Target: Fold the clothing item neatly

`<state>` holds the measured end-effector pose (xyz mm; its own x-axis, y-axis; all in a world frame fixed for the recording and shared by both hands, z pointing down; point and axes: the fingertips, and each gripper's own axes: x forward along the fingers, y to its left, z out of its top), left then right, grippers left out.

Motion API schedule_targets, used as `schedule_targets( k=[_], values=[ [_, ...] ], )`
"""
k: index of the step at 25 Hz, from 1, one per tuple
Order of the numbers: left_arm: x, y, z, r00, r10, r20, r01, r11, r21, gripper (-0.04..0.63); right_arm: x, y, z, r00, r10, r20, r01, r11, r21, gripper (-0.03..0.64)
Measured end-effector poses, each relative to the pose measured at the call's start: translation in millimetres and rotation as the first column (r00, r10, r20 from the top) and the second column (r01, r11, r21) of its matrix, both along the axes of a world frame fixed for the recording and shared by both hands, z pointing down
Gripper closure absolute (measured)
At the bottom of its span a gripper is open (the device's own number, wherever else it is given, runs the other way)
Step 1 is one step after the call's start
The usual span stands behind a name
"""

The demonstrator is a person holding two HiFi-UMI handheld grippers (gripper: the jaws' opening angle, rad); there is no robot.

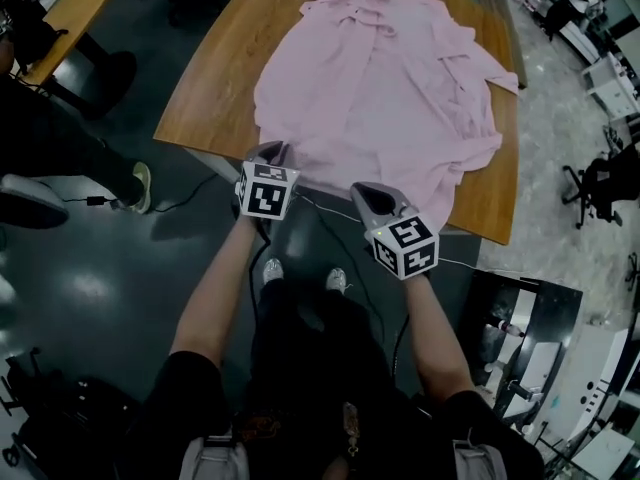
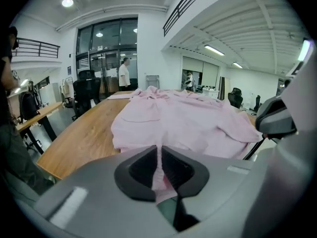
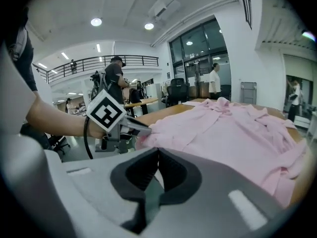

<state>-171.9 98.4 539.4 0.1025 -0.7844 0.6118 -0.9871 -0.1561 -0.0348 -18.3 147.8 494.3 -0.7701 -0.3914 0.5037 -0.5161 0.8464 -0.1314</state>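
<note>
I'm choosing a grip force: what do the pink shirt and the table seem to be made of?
The shirt: thin woven cloth, probably cotton or blend, matte; it lies in soft creases. The table: wood or wood-look veneer, smooth, faint sheen; grain streaks show.

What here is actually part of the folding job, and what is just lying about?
Part of the job: pink shirt, wooden table under it, left gripper pinching its hem, right gripper.
Lying about: round table, office chair, floor cable.
</note>
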Motion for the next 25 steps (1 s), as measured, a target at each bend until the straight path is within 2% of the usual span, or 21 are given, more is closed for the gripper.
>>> schedule_targets(
  k=[1, 7, 10, 13, 14, 16, 17, 21, 25],
  values=[
    [-3, 3, -1, 1.0, 0.009, -0.017, -0.009, 1.0, -0.002, 0.561, -7, -3, 5, 1.0, 0.003, -0.013, -0.004, 1.0, -0.007, 0.613],
    [-36, 32, -6, 0.996, 0.034, -0.086, -0.035, 0.999, -0.017, 0.561, -57, -40, 29, 0.998, 0.008, -0.06, -0.01, 0.999, -0.035, 0.459],
    [-57, 46, -2, 0.994, 0.034, -0.1, -0.038, 0.998, -0.04, 0.561, -77, -60, 43, 0.996, 0.015, -0.091, -0.019, 0.999, -0.044, 0.437],
    [-83, 59, 9, 0.993, 0.022, -0.113, -0.031, 0.997, -0.076, 0.561, -87, -64, 47, 0.995, -0.002, -0.099, -0.005, 0.997, -0.072, 0.437],
    [-91, 63, 13, 0.993, 0.017, -0.118, -0.027, 0.996, -0.088, 0.561, -90, -60, 46, 0.995, -0.018, -0.102, 0.011, 0.998, -0.068, 0.466],
    [-105, 69, 22, 0.992, 0.009, -0.128, -0.023, 0.993, -0.113, 0.561, -90, -48, 42, 0.992, -0.045, -0.121, 0.04, 0.999, -0.036, 0.572],
    [-110, 71, 27, 0.991, 0.007, -0.133, -0.023, 0.992, -0.125, 0.561, -88, -41, 42, 0.99, -0.052, -0.132, 0.049, 0.998, -0.025, 0.598],
    [-125, 75, 42, 0.987, -0.002, -0.158, -0.024, 0.987, -0.159, 0.561, -76, -17, 56, 0.982, -0.052, -0.184, 0.047, 0.998, -0.032, 0.6],
    [-131, 78, 50, 0.976, -0.033, -0.213, -0.006, 0.983, -0.181, 0.56, -61, -2, 78, 0.97, -0.035, -0.24, 0.022, 0.998, -0.054, 0.6]
  ],
)
